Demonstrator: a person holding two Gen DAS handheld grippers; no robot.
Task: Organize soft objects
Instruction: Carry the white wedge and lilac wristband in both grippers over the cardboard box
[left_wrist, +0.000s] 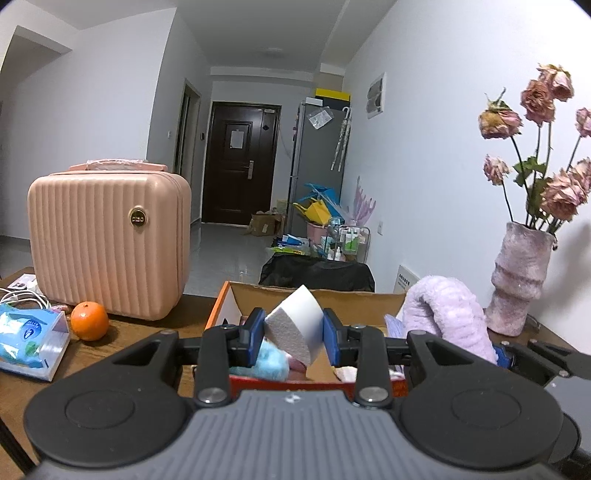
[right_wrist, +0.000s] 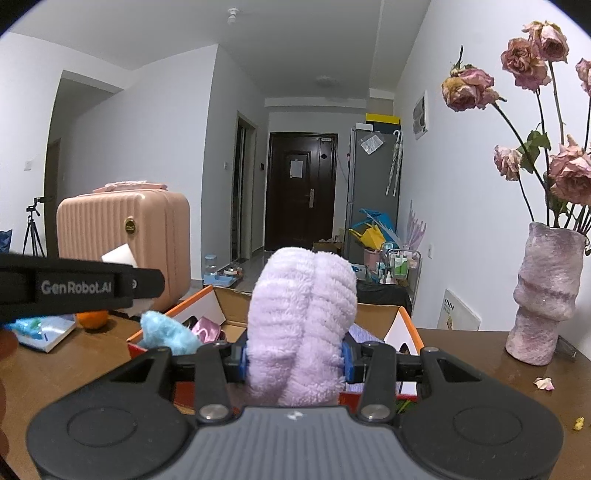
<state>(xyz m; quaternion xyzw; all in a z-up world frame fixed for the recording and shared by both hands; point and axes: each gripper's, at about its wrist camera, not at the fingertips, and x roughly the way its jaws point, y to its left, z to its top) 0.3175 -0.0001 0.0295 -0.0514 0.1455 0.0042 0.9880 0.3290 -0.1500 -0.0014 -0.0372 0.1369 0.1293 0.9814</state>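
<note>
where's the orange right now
In the left wrist view the orange sits on the wooden table at the left, between the tissue pack and the pink case, left of the cardboard box.

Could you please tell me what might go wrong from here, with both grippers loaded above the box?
The white sponge sits tilted in the left gripper and may slip out beside the cardboard box. The right gripper holds a bulky purple towel close by, so the two could bump.
</note>
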